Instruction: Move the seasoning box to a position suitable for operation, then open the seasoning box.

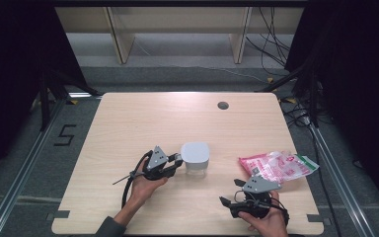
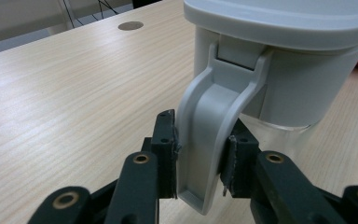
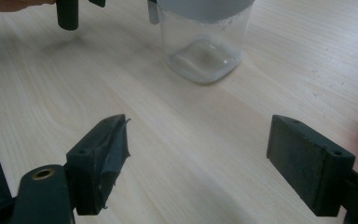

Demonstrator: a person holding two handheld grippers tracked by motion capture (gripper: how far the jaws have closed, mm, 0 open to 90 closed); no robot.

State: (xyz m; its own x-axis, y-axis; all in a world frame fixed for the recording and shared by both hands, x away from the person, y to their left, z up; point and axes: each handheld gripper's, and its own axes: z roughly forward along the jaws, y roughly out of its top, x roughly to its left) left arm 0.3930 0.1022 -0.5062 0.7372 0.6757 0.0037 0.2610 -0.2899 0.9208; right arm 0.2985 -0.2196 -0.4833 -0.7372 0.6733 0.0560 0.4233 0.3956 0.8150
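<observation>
The left tongs (image 2: 198,154) are clenched on the grey handle (image 2: 209,135) of the lidded container (image 1: 195,158), steadying it; the right tongs (image 3: 198,163), released just short of it, must next reach the pink packet (image 1: 276,166).

Lidded container mid-table, grippers on the near side.

Standing near the middle of the pale wooden table (image 1: 128,118): clear plastic container with grey lid (image 1: 195,157), its grey side latch (image 2: 205,140) clamped between the jaws of the left gripper (image 1: 175,163), just to its left. Well to the right, near the table's right edge: crinkled pink and white plastic bag (image 1: 276,166). Just in front of the bag, by the near edge: right gripper (image 1: 229,192), jaws spread wide, apart from both container and bag. Far behind the container, toward the back edge: round grey cable hole (image 1: 222,105).
</observation>
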